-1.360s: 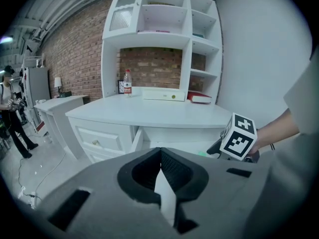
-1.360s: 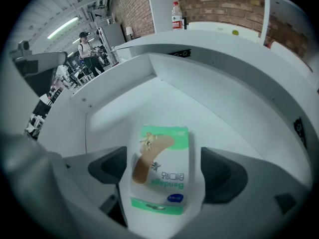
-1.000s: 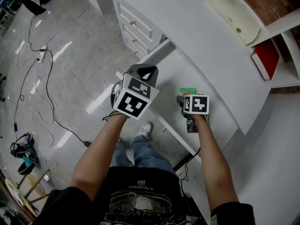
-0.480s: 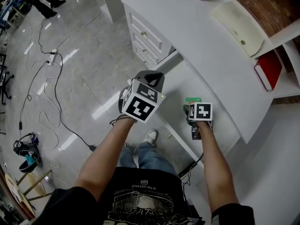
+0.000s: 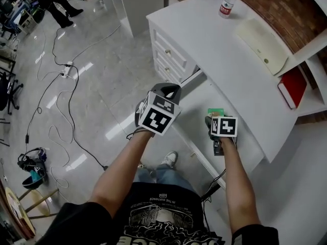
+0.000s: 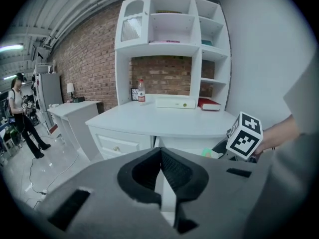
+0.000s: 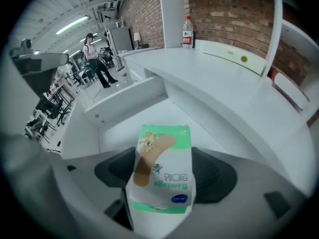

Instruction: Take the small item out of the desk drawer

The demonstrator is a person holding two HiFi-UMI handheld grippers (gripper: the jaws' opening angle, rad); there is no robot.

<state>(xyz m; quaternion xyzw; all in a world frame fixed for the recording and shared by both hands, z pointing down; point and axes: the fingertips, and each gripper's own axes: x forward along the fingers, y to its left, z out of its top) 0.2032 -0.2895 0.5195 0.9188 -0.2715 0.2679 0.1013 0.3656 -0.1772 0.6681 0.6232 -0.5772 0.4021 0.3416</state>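
**Right gripper (image 5: 211, 120) grasping bandage box (image 7: 163, 168) over the open drawer (image 5: 196, 103).**
The right gripper's fingers (image 7: 219, 176) are clenched on the sides of the green-and-white bandage box, above the drawer pulled out beneath the table (image 5: 230, 55). The box appears lifted clear of the drawer bottom, but contact cannot be ruled out. The left gripper (image 6: 160, 176), left of the drawer, has its fingers (image 6: 174, 171) closed together with nothing between them.

Green-and-white bandage box (image 7: 162, 148) (print upside down) gripped by right tool (image 7: 167, 172) above open drawer (image 7: 124, 128).
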